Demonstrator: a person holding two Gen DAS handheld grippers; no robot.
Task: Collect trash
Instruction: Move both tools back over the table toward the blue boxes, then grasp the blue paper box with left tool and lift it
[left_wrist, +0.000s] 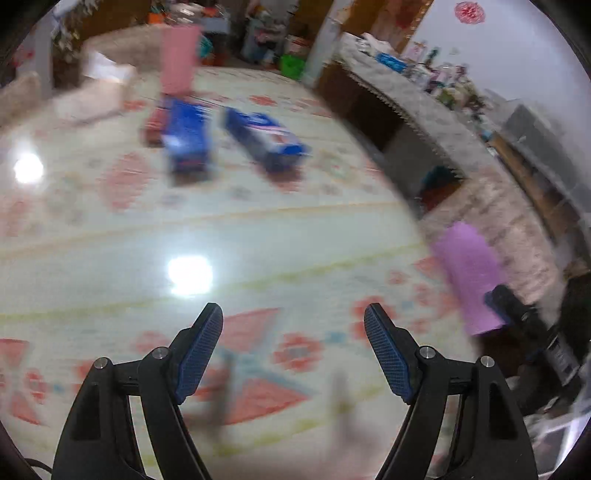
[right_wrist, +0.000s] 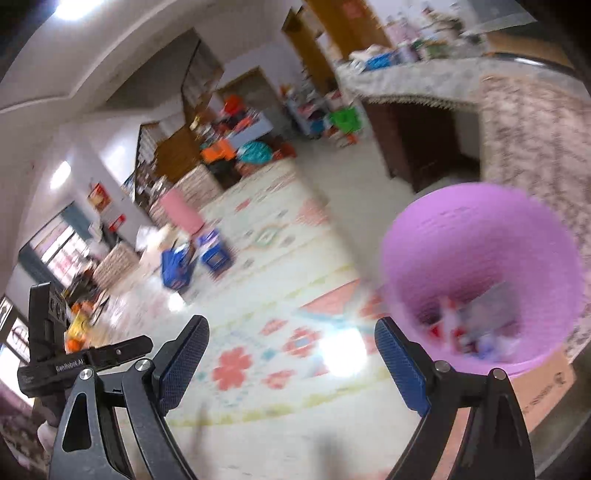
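Observation:
Two blue boxes (left_wrist: 188, 140) (left_wrist: 266, 138) lie on a glossy patterned surface (left_wrist: 258, 236), far ahead of my left gripper (left_wrist: 293, 308). Its jaws are open with nothing between them. In the right wrist view the same blue boxes (right_wrist: 177, 266) (right_wrist: 214, 251) show at the middle left. A purple bin (right_wrist: 480, 251) with several scraps of trash (right_wrist: 476, 328) inside stands just right of my right gripper (right_wrist: 291, 323), which is open and empty. In the left wrist view the purple bin (left_wrist: 469, 280) is at the right edge. Both views are motion-blurred.
A tall pink container (left_wrist: 179, 59) and a white tissue box (left_wrist: 96, 92) stand behind the boxes. A cardboard box (right_wrist: 543, 387) sits under the bin. A patterned sofa (left_wrist: 443, 122) curves along the right. A black gripper body (right_wrist: 48, 332) shows at the right wrist view's left edge.

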